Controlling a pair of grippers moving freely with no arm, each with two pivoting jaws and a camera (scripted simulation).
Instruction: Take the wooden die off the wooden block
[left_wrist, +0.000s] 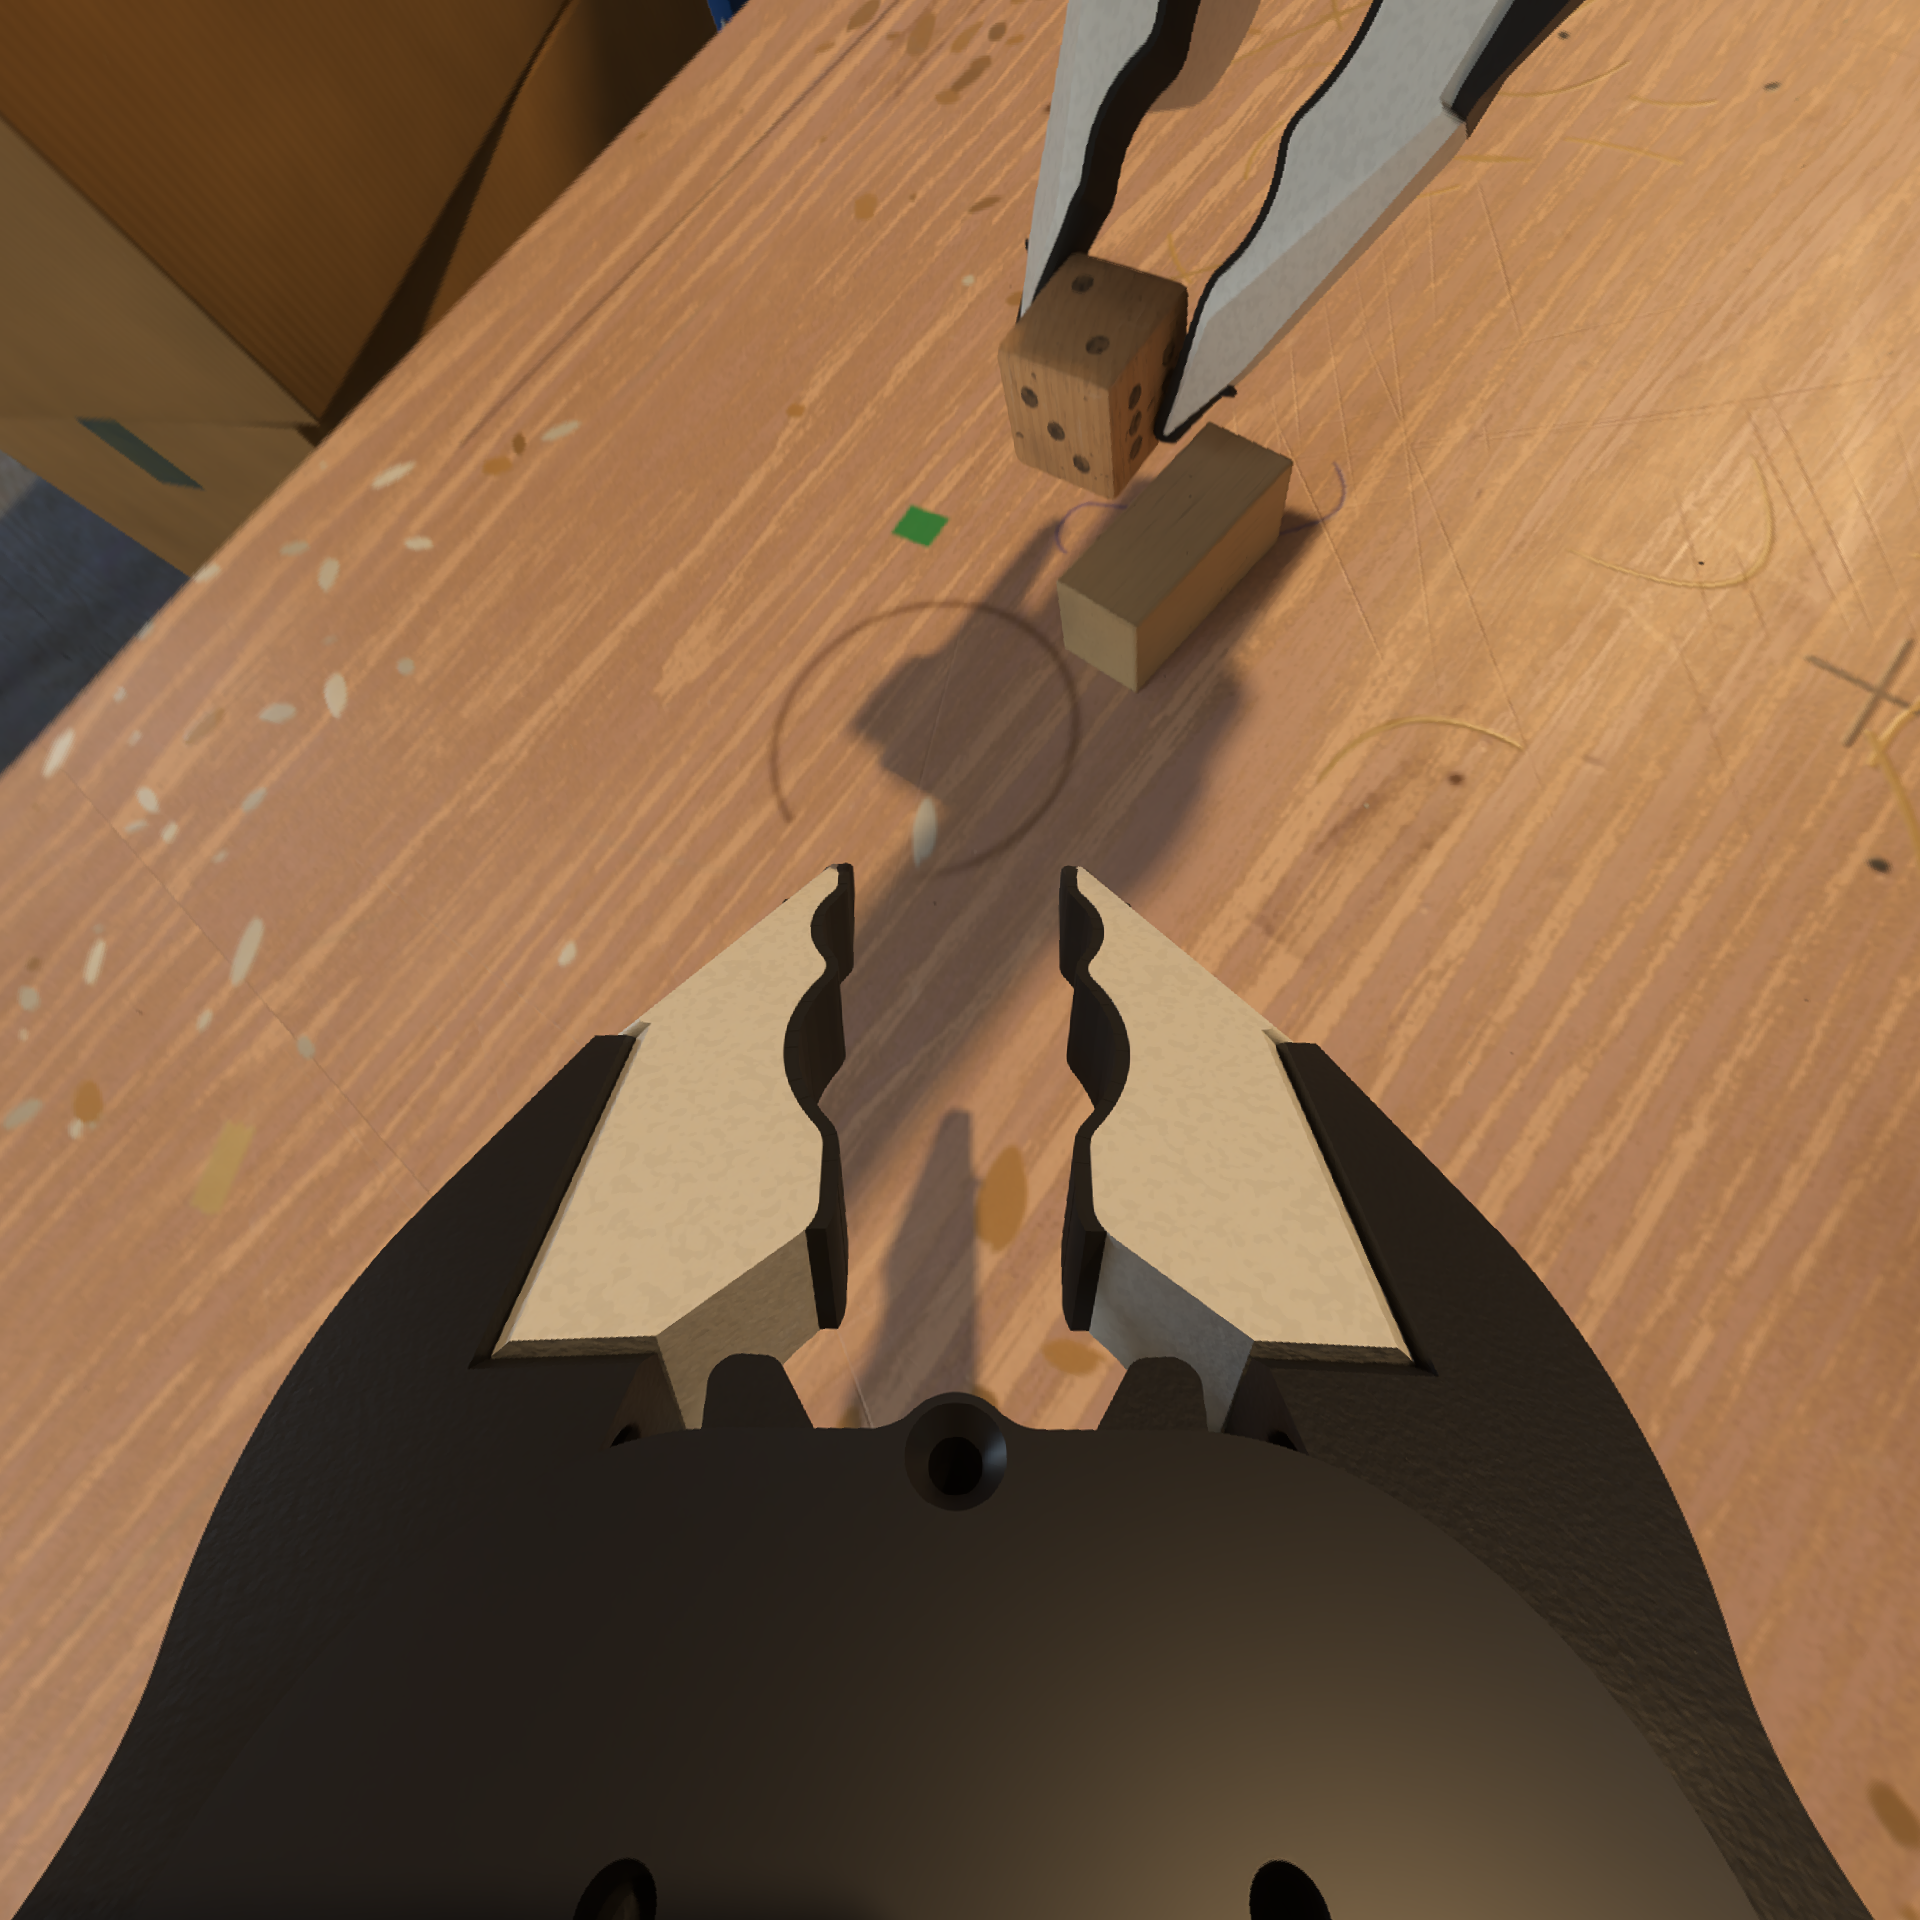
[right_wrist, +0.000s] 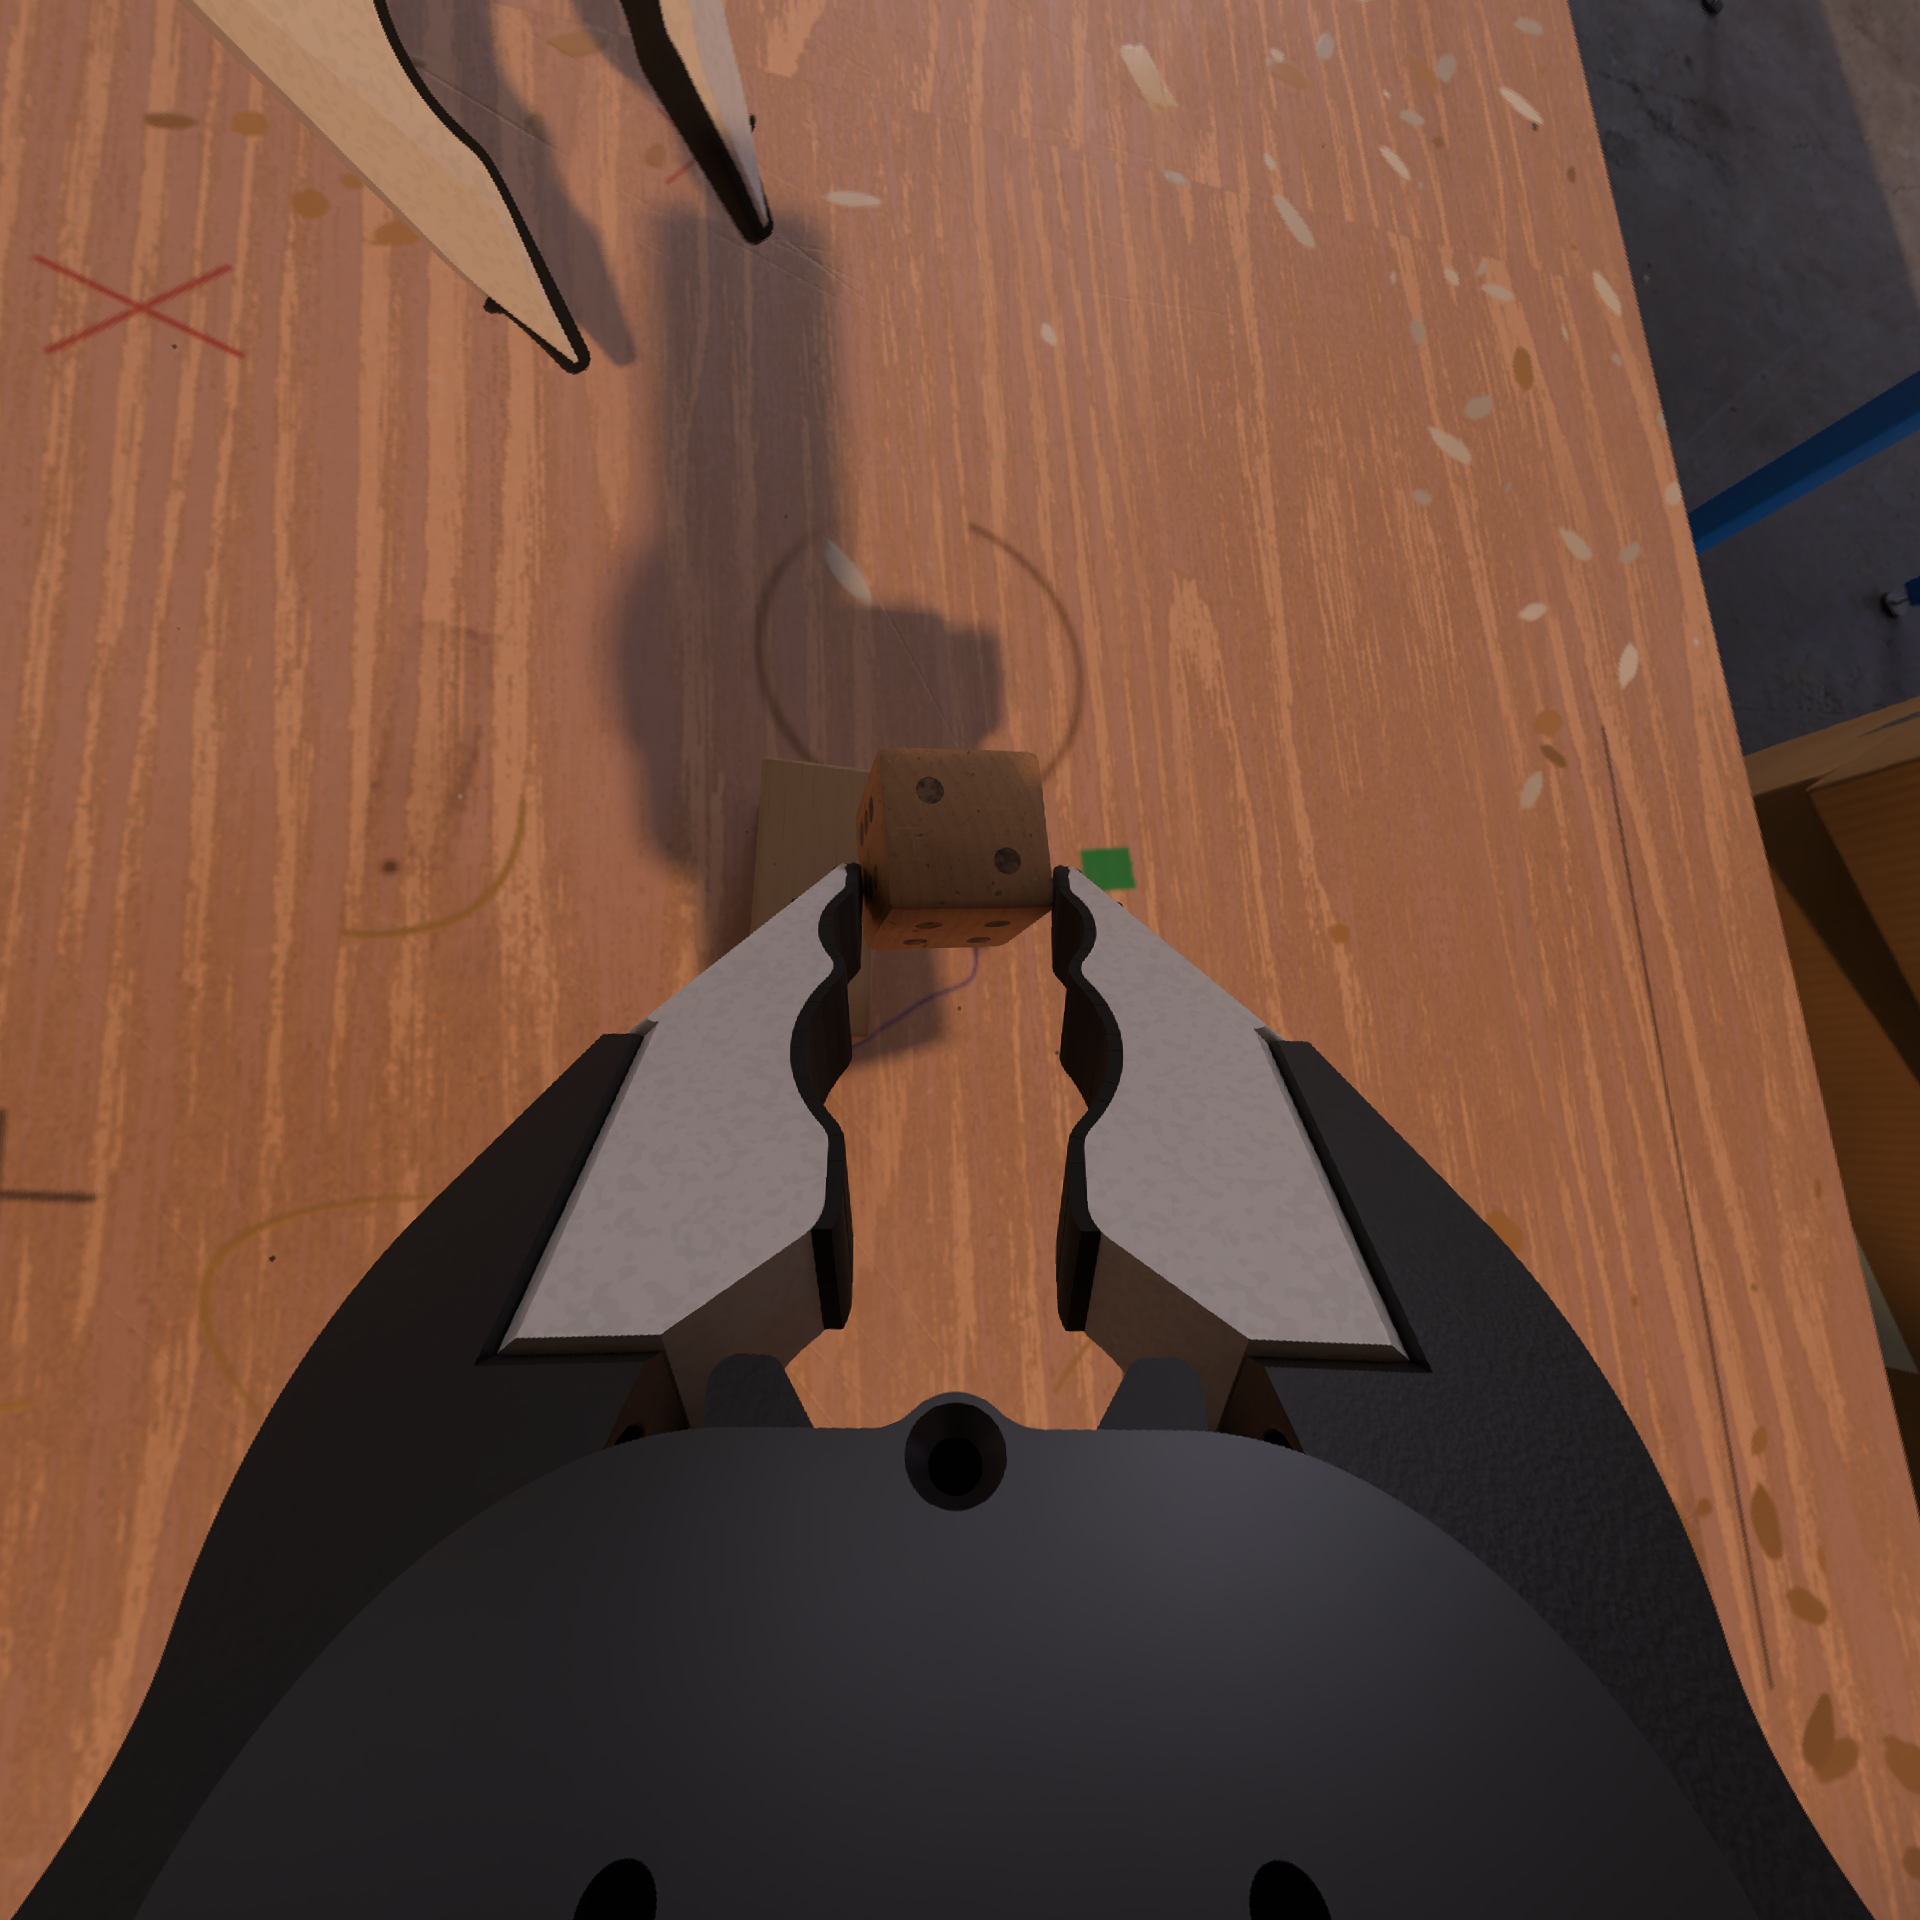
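Observation:
The wooden die (left_wrist: 1086, 379) with dark pips hangs in the air, clear of the pale wooden block (left_wrist: 1174, 556) that lies on the table just below and beside it. My right gripper (right_wrist: 956, 894), with grey fingers, is shut on the die (right_wrist: 951, 847); it also shows in the left wrist view (left_wrist: 1107, 343). In the right wrist view the block (right_wrist: 800, 831) shows partly behind the die and the left finger. My left gripper (left_wrist: 956, 883), with tan fingers, is open and empty, some way short of the block.
A small green square (left_wrist: 921, 526) lies on the wooden table (left_wrist: 1455, 935) left of the block. Cardboard boxes (left_wrist: 208, 208) stand beyond the table's left edge. The table edge drops off at the right of the right wrist view (right_wrist: 1704, 727).

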